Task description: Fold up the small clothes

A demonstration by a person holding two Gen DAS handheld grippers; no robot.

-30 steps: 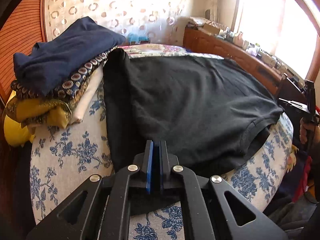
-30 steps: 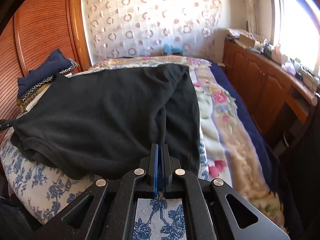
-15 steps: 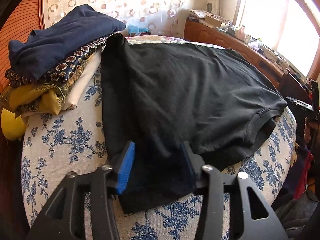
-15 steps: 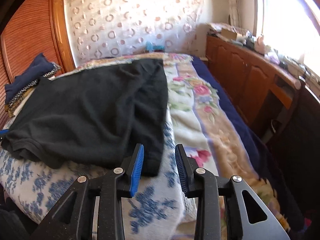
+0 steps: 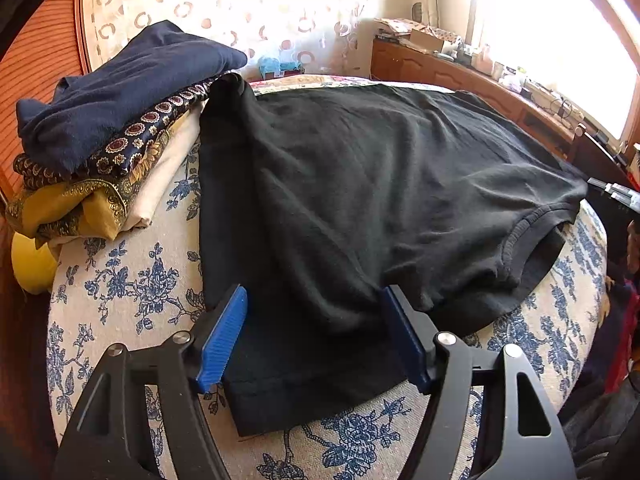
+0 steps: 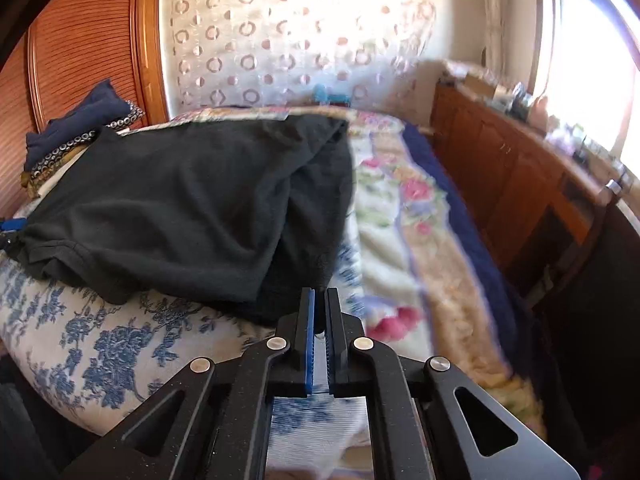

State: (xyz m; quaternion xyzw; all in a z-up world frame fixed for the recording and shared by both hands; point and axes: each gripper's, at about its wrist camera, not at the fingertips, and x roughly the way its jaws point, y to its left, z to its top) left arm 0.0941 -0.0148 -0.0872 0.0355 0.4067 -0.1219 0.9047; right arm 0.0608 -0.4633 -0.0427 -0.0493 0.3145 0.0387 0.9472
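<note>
The left gripper (image 5: 316, 336) is hovering low with fingers spread wide, straddling the black shirt (image 5: 380, 184) lying on the bed (image 5: 120, 292); the right gripper (image 6: 320, 312) is pinching the shirt's near corner, fingers nearly together.

Black shirt (image 5: 380, 200) across the middle, on a cream cover with blue flowers (image 5: 120, 292). Upper left: navy garment (image 5: 120, 88) atop a navy-and-gold medallion print (image 5: 136, 144) and mustard cloth (image 5: 68, 208). Blue pads (image 5: 224, 338) on black grippers.
</note>
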